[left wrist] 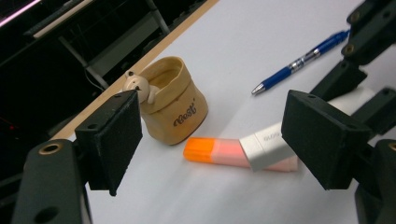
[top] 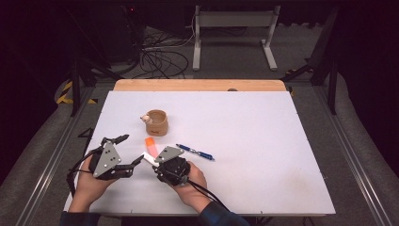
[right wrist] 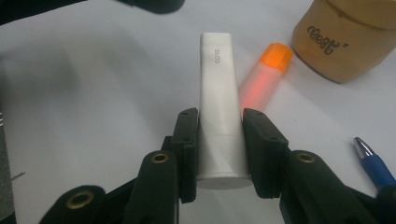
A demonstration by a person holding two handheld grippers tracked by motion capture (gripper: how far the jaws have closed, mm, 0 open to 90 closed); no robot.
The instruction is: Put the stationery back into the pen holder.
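My right gripper (right wrist: 222,116) is shut on the lower end of a flat white stick (right wrist: 217,70) marked "GLOO", held just above the table. Right beside the stick, an orange-capped pink highlighter (right wrist: 266,74) lies on the white sheet. In the high view the right gripper (top: 157,163) sits near the front centre, and the stick (top: 149,158) points left toward my left gripper (top: 129,149). The left gripper (left wrist: 215,121) is open with nothing between its pads; past them I see the highlighter (left wrist: 210,150) and the stick's free end (left wrist: 268,142).
A tan pouch-shaped cup (top: 157,125) with a small bear figure on its rim stands behind the highlighter (top: 150,145). A blue pen (top: 195,152) lies to the right of my right hand. The table's wooden far edge (top: 200,85) borders the white sheet.
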